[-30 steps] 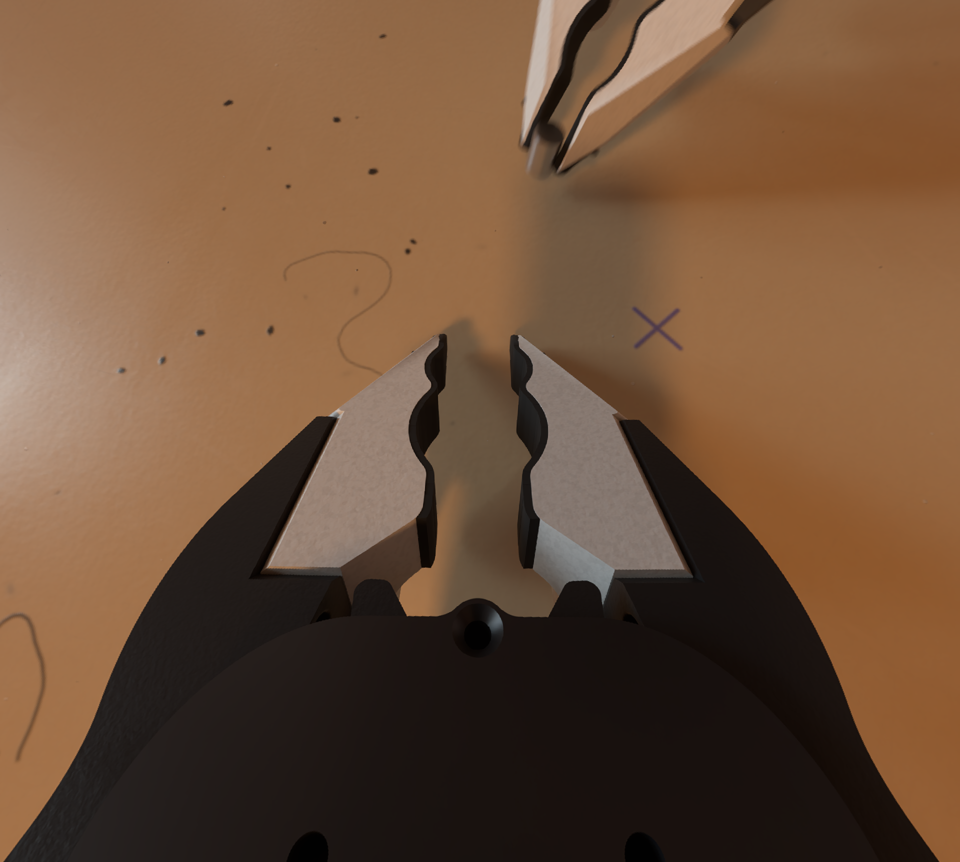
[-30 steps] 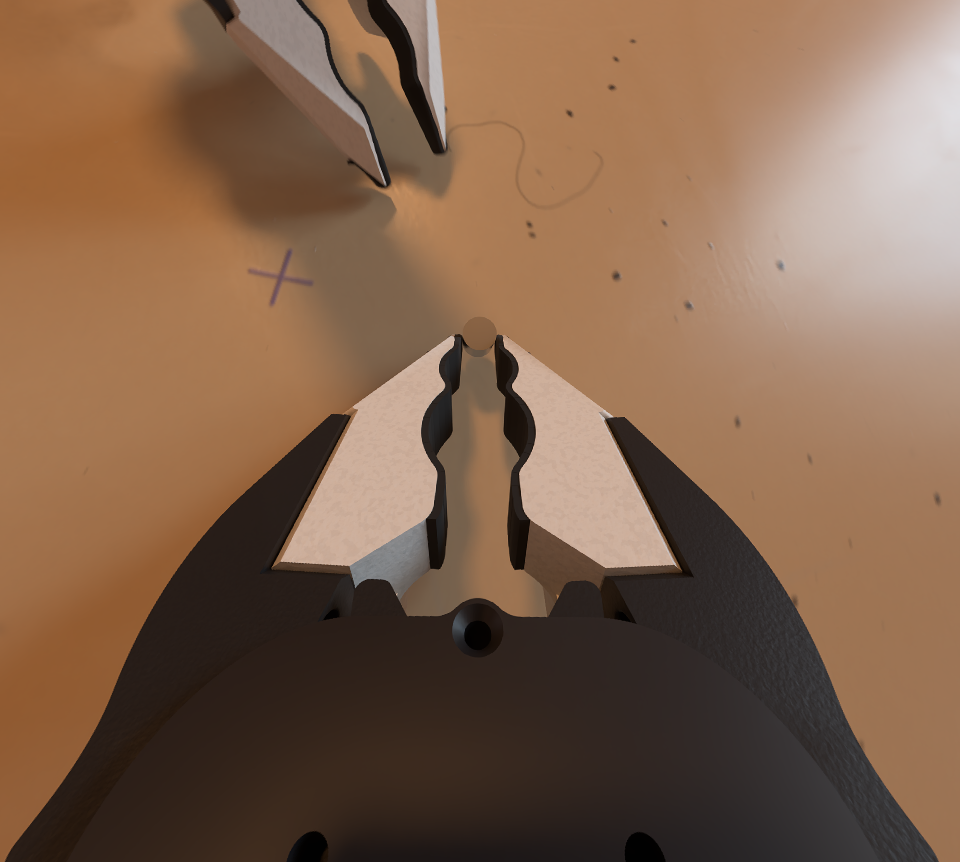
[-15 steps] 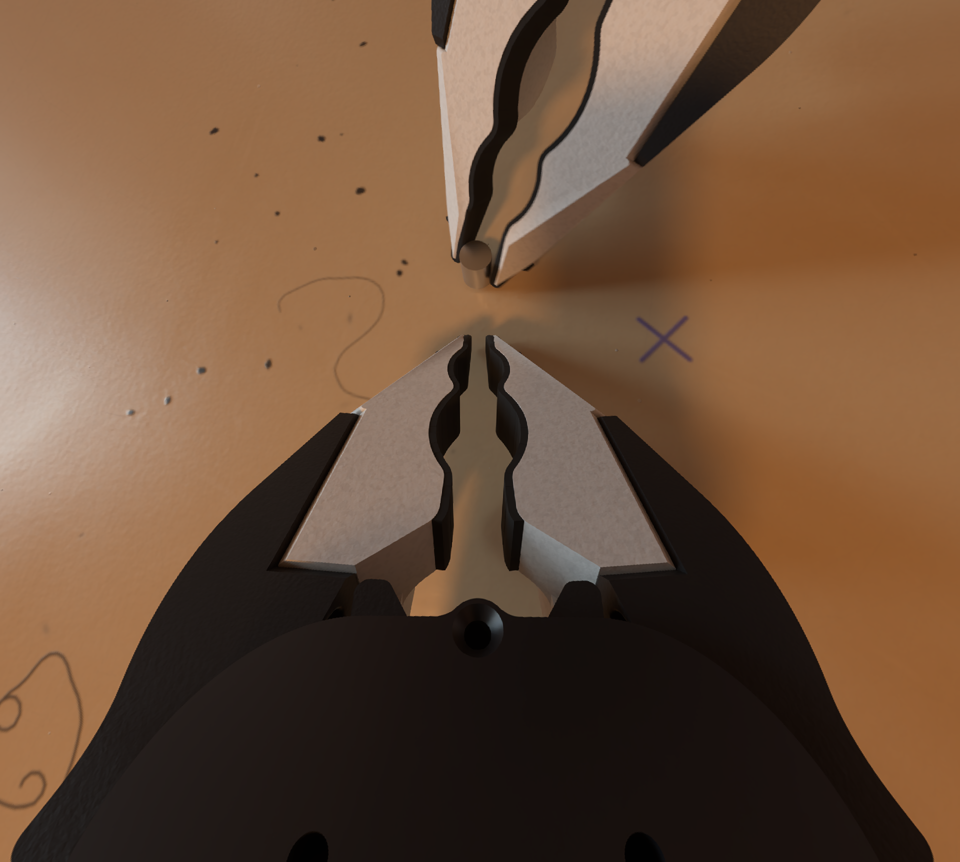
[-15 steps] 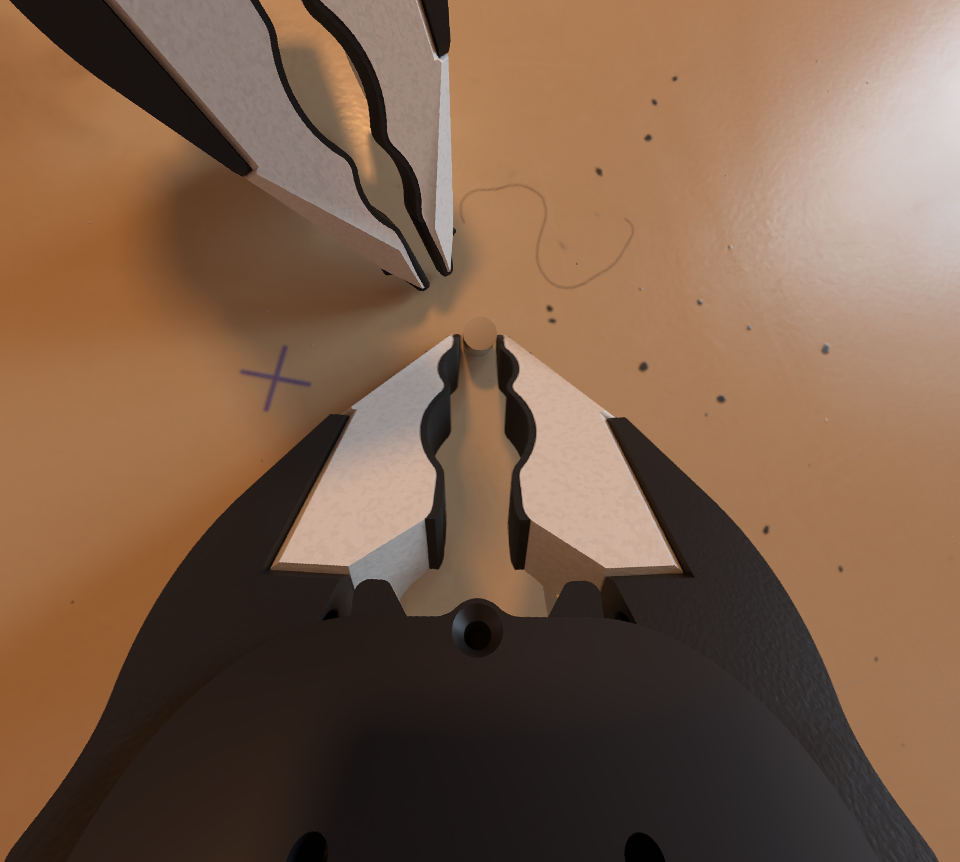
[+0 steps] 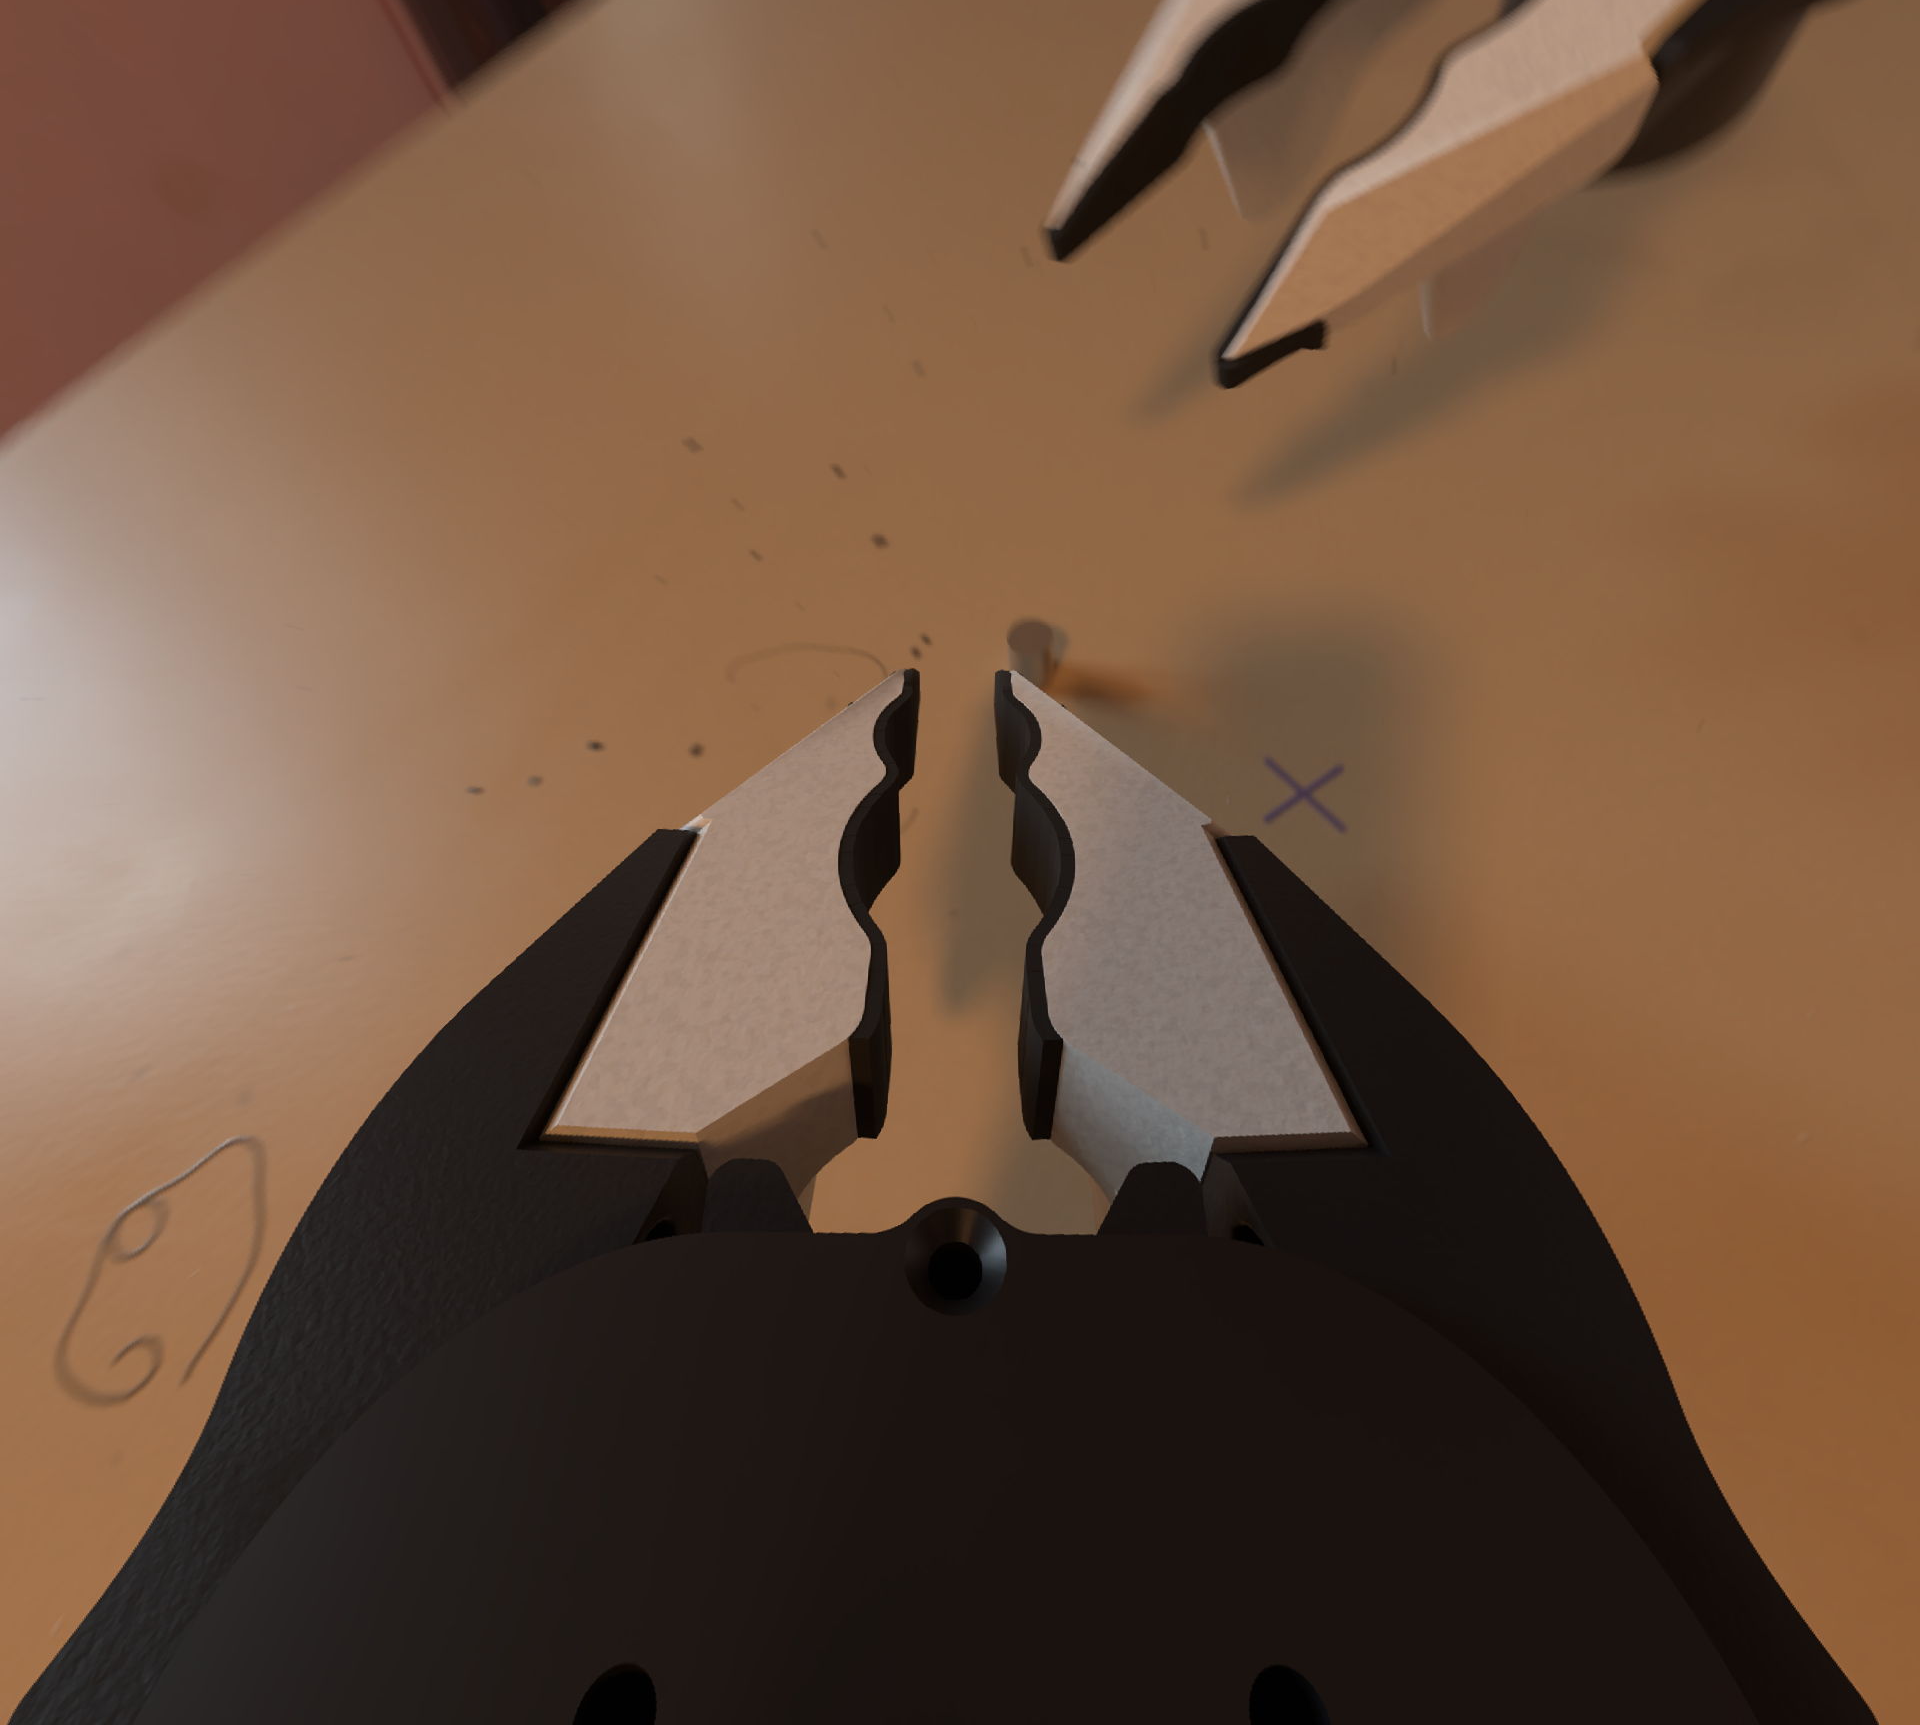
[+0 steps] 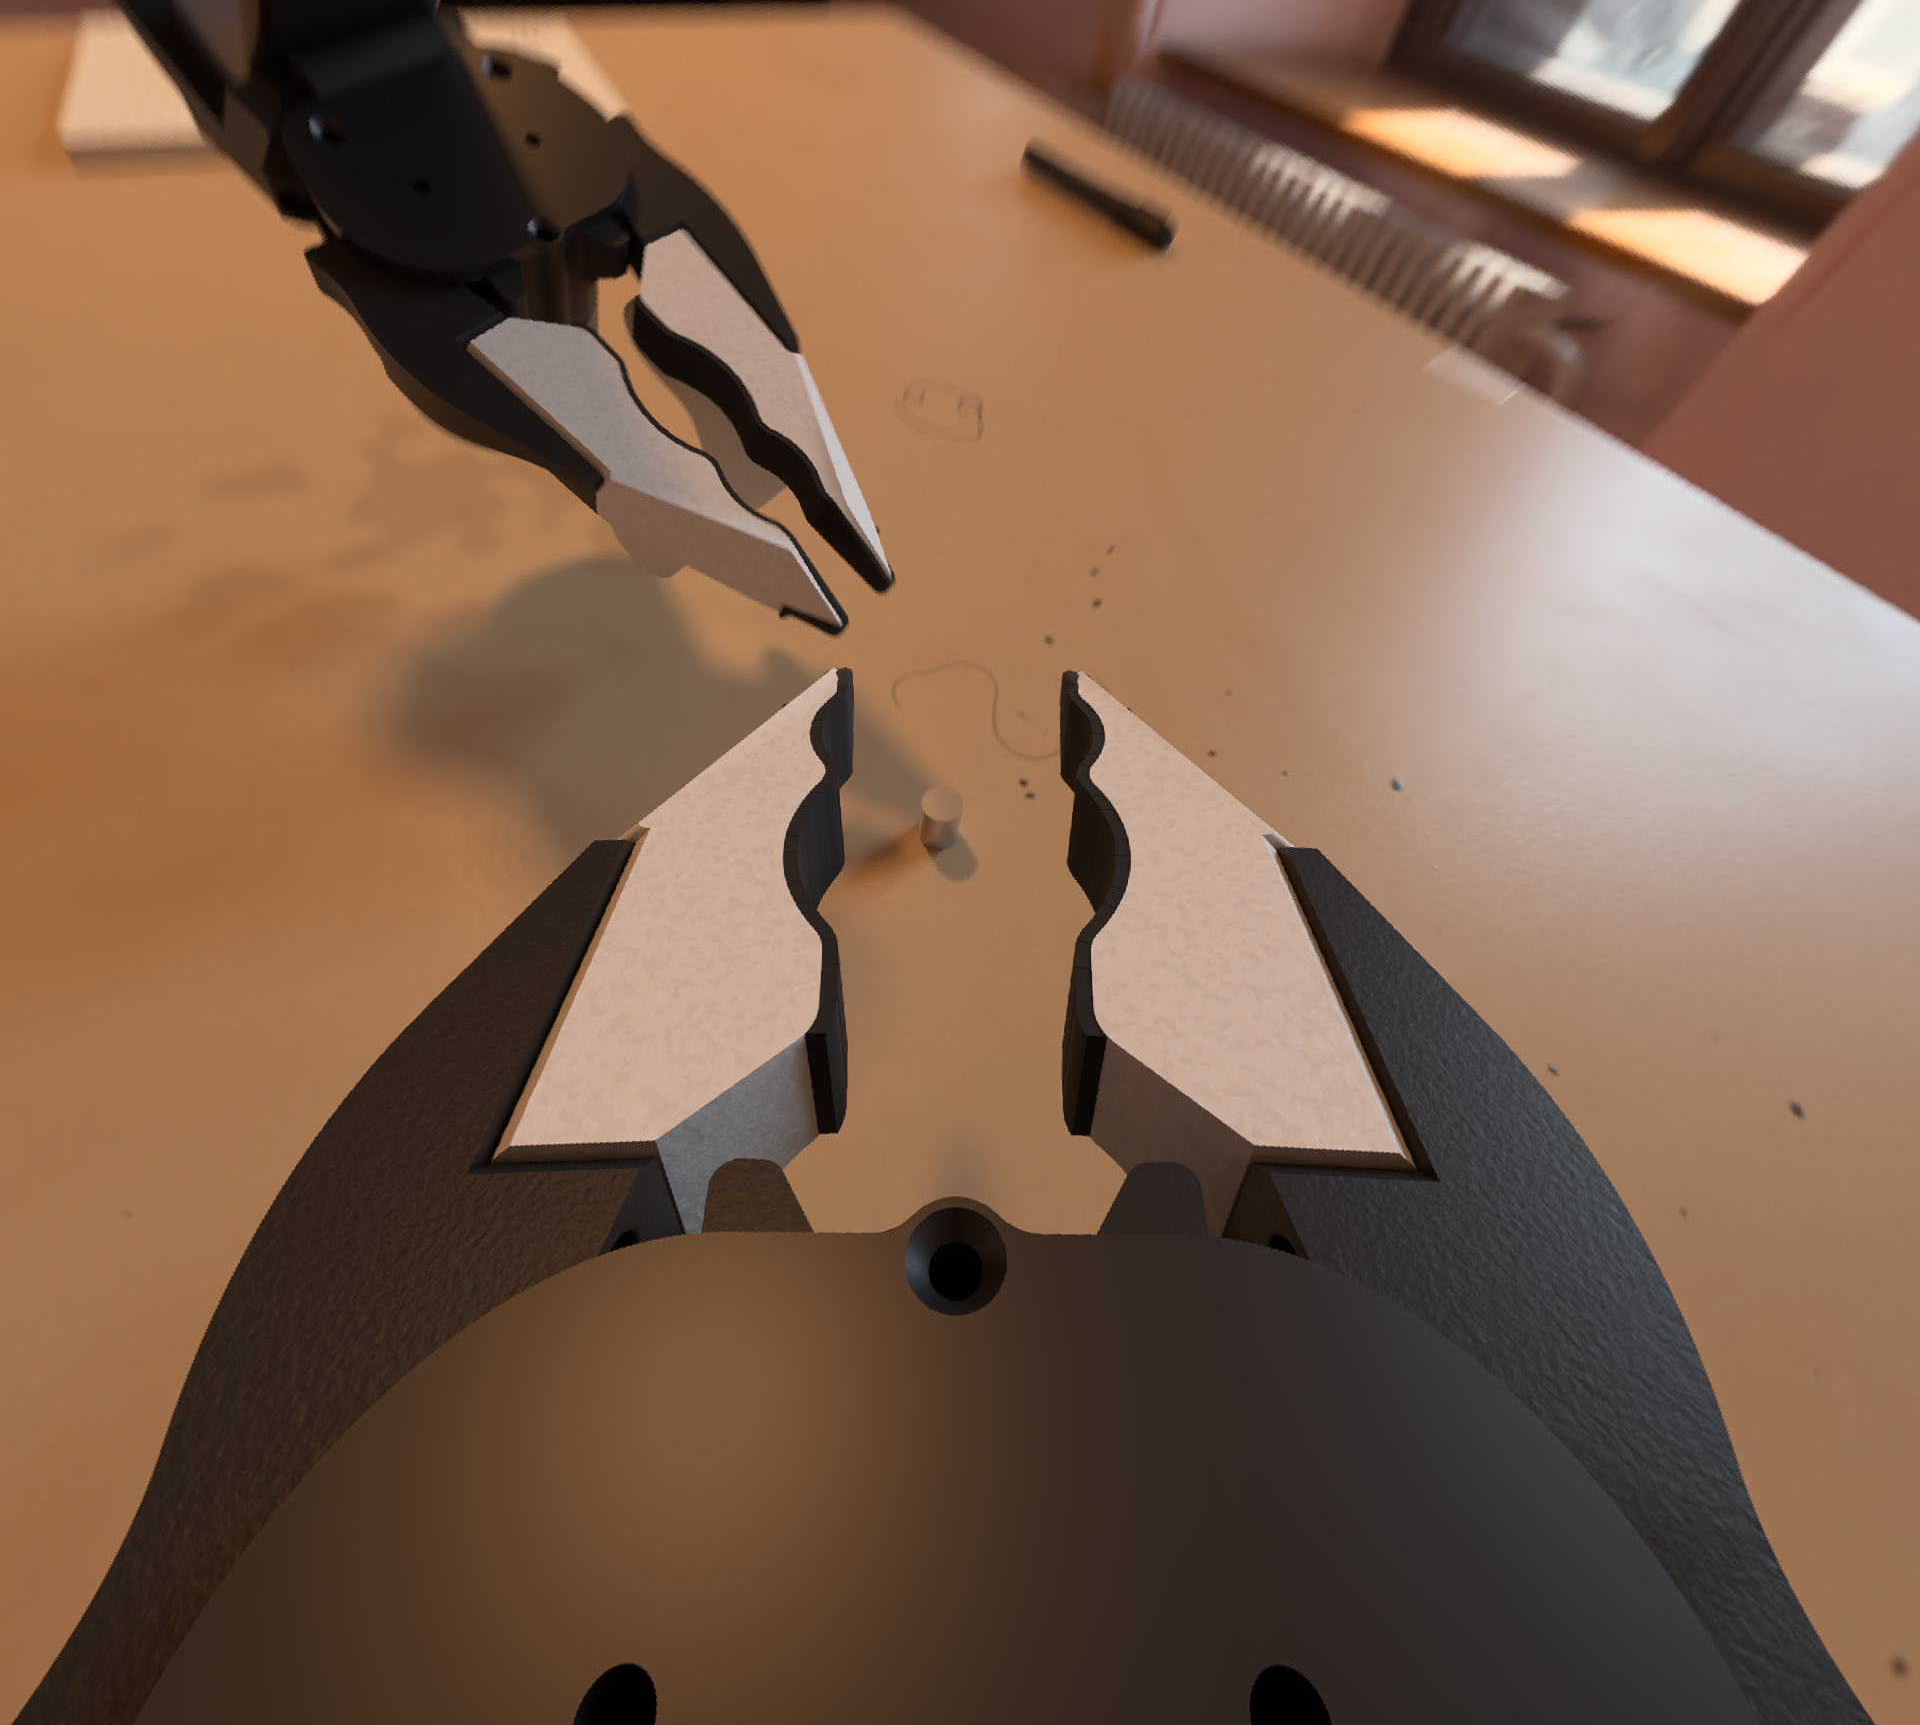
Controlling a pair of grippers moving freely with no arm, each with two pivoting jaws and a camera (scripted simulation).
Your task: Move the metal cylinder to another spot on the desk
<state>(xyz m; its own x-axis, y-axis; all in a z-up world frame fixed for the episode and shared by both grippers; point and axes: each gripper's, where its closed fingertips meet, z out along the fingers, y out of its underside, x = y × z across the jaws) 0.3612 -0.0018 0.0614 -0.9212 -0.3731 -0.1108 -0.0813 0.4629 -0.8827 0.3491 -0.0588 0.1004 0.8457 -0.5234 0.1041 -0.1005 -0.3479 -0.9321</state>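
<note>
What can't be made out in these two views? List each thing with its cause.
- Metal cylinder: in the left wrist view, its base is hidden behind the left gripper's fingertip.
- Right gripper: in the left wrist view, it is blurred and its body is cut off by the top edge.
- White pad: in the right wrist view, it is blurred and partly behind the left gripper.
- Black pen or marker: in the right wrist view, it is too blurred to tell which.

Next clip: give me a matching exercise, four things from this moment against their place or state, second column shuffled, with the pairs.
1. small grey metal cylinder
2. right tongs
3. left tongs
4. slim black marker pen

A. open narrowly, holding nothing
B. lying far back on the tan wooden desk
C. standing upright on the desk, free
D. open wide, above the desk

Pairs: 1-C, 2-D, 3-A, 4-B
</note>
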